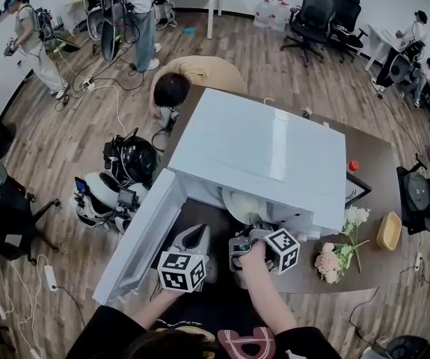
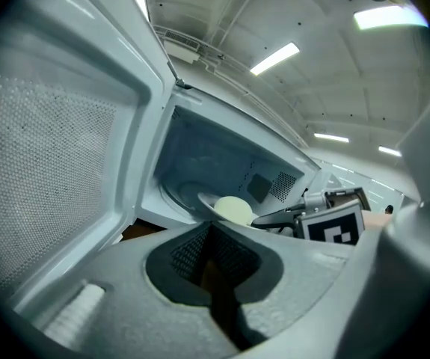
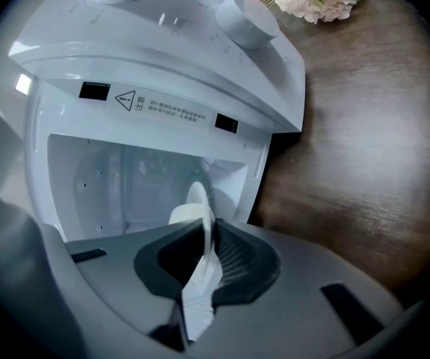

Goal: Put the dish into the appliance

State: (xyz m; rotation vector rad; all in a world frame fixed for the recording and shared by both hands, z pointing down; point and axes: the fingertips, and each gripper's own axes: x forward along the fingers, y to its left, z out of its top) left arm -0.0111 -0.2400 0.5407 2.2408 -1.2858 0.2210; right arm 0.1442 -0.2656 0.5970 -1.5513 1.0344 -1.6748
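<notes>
The white microwave stands on the dark table with its door swung open to the left. My right gripper is shut on the rim of a white dish at the mouth of the cavity. In the right gripper view the dish stands on edge between the jaws of the right gripper, partly inside the cavity. My left gripper hovers beside the door, shut and holding nothing. Its own view shows the left gripper, the dish and the door's inner face.
Pink and white flowers and a yellow bowl lie on the table right of the microwave. A small red thing sits behind them. A person crouches at the table's far side. Gear lies on the floor to the left.
</notes>
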